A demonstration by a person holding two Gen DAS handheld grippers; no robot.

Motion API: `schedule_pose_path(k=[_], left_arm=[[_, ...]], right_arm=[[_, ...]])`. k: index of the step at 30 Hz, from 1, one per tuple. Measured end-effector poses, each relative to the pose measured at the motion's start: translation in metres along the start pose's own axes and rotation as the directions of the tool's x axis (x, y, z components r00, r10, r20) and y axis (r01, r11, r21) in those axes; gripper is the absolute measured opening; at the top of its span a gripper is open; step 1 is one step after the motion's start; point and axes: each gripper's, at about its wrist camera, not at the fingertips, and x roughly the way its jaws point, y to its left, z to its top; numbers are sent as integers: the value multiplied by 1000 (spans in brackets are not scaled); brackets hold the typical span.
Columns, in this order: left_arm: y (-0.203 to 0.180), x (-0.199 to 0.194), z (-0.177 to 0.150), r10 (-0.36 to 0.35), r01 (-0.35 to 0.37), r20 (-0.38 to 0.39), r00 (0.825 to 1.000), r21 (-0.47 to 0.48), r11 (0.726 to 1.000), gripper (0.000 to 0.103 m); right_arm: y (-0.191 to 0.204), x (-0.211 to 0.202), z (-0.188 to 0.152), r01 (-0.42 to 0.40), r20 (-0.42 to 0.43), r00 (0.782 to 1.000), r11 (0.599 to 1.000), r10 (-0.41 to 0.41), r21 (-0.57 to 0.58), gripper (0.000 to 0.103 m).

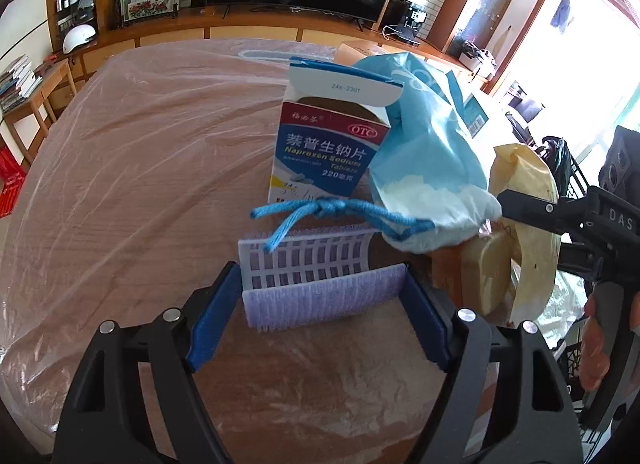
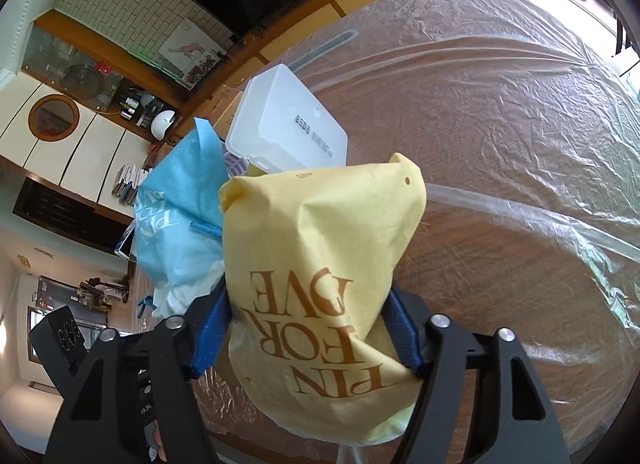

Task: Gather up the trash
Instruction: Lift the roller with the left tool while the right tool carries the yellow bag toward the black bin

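My left gripper (image 1: 320, 276) has its blue pads against both ends of a purple hair roller (image 1: 316, 298) with a white lattice core, low over the table. Just beyond stand an open medicine box (image 1: 324, 148) and a crumpled blue drawstring bag (image 1: 424, 152), whose knotted blue cord (image 1: 320, 210) lies across the roller. My right gripper (image 2: 306, 300) is shut on a yellow bag (image 2: 320, 232) printed with brown letters, its pads pressing both sides. The same yellow bag (image 1: 528, 200) shows at the right in the left wrist view. The blue bag (image 2: 180, 216) sits to its left.
The wooden table (image 1: 120, 184) is covered with clear plastic film (image 2: 500, 144). A white plastic case (image 2: 288, 124) lies behind the yellow bag. A person's hand (image 1: 596, 348) holds the right gripper at the table's right edge. A television and shelves stand beyond.
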Motion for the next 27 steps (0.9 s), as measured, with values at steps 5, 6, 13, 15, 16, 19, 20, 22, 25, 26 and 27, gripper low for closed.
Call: schedule_pose_path(k=[5,6,13,15,16,19,20,22,25,26,27], left_arm=[[3,-14,-7,-2,1,10,1000,24,1000,80],[3,-16,-8,-5,4,10,1000,22,1000,80],[13,-31,-12,-58,57,41,998,10,998,80],[14,-34,-13,-69,68,45,997,13,998,80],[13,-35,-14,-67,67,49,997,16,998,80],[11,-39,-13,-74,73,59,996,18,997,80],[10,-40,-13,-74,73,60,995,22,997,80],[8,-44,-15,-75,73,62,995,30,997,80],[5,-49,-19,-75,73,63,995,38,997,80],[4,-52,-21,-75,73,64,995,40,997,80],[3,-54,-23,-76,74,65,995,41,996,80]], right_arm=[[-11,-13,-3,-73,14,997,996,73,43,58],[-12,-16,-3,-86,18,996,995,85,52,58],[-19,-37,-7,-153,64,987,987,149,56,56],[-18,-42,-10,-146,67,987,989,144,27,55],[-18,-45,-12,-142,70,988,990,140,14,54],[-12,-48,-15,-137,71,988,991,137,-12,53],[-7,-47,-15,-131,69,989,991,132,-24,52],[-2,-50,-18,-121,69,990,991,124,-47,51],[-1,-56,-26,-132,67,988,990,136,-58,51],[2,-58,-26,-130,69,989,989,134,-67,51],[3,-60,-28,-133,70,988,988,138,-73,50]])
